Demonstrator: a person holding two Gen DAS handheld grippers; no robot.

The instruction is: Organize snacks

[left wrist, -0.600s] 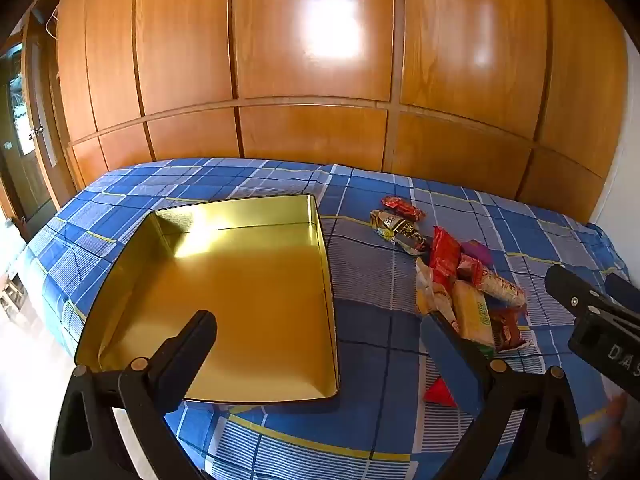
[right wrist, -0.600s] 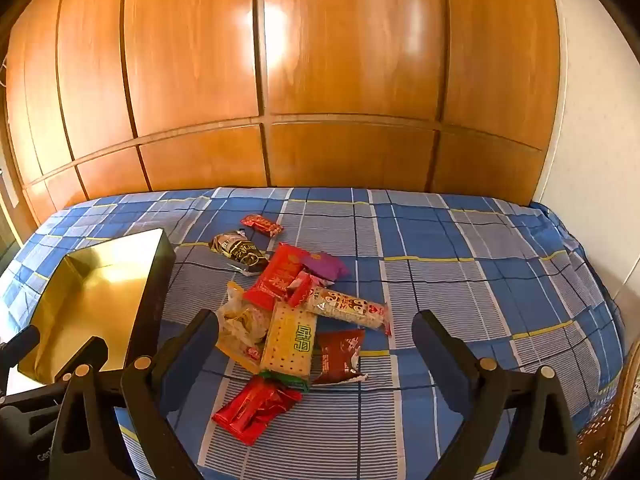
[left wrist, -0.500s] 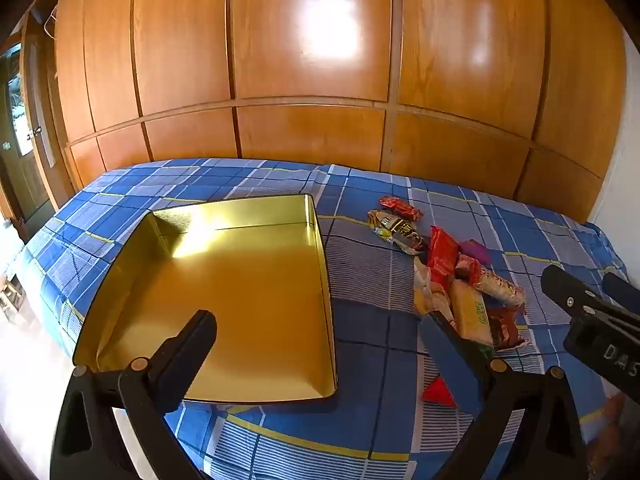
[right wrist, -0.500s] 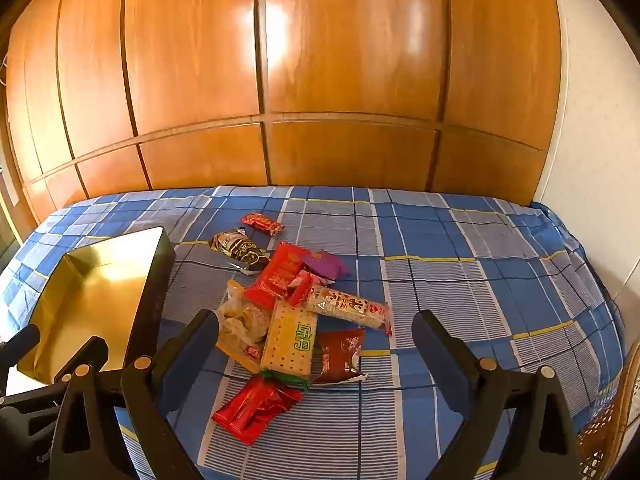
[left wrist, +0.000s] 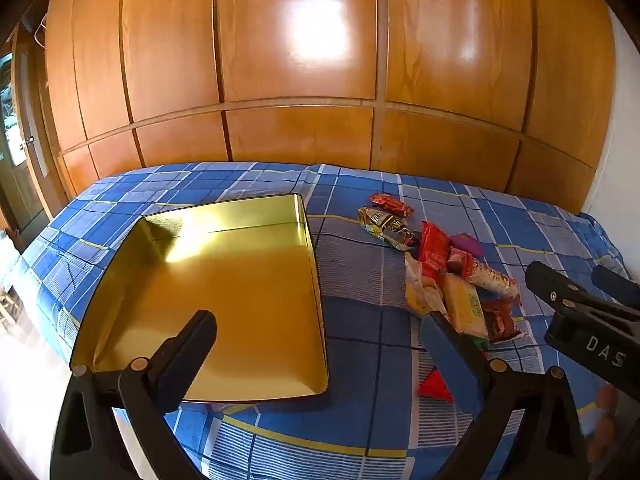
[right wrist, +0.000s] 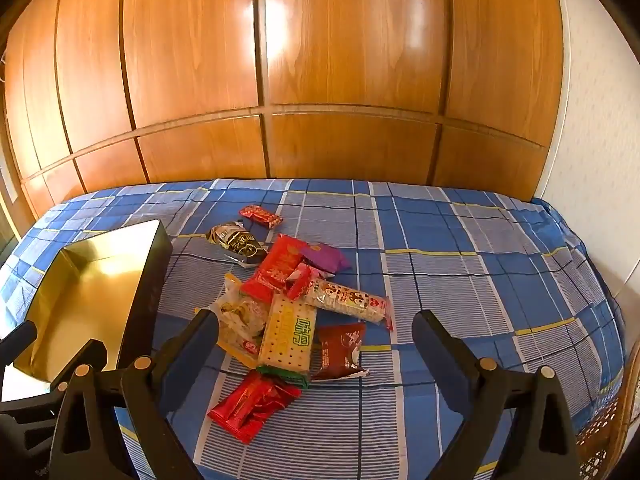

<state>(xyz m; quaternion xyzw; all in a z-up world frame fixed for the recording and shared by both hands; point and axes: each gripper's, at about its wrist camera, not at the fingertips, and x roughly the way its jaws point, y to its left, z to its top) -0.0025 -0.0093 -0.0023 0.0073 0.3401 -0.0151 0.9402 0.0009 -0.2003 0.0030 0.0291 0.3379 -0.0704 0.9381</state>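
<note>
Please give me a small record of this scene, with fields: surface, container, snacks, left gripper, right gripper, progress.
surface: bed with blue checked sheet
container: gold tin, open, nothing in it, left of the snacks
snacks: pile of packets on the sheet; small red packet farthest, red packet nearest
left gripper: open, holds nothing, above the tin's near edge
right gripper: open, holds nothing, above the pile
progress: no snack in the tin yet
</note>
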